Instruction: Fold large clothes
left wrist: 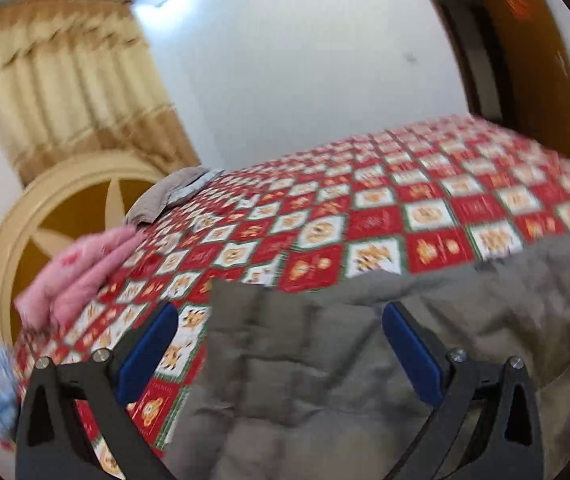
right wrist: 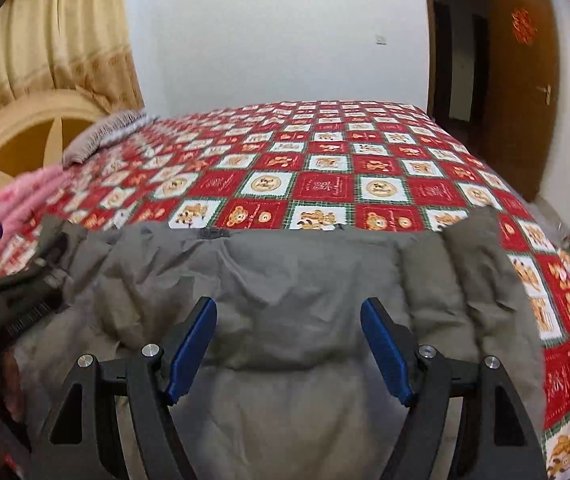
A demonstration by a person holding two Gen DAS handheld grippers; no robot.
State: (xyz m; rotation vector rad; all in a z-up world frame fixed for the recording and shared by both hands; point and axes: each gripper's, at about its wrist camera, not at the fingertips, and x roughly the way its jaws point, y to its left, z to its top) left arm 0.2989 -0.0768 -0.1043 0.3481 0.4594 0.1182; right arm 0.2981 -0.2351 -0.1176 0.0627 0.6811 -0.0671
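Left wrist view: my left gripper [left wrist: 281,320] released, blue pads spread wide, nothing between them, above puffy grey quilted coat [left wrist: 305,368] lying along near edge of bed in red-and-white bear-print checked cover [left wrist: 373,216]. Pink folded cloth [left wrist: 81,276] at bed's left edge. Right gripper [right wrist: 289,316] also released, over coat's middle.

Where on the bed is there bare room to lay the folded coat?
The bedspread is bare beyond the grey coat, out to the far edge near the door. The headboard side is crowded: pink clothes and a grey garment.
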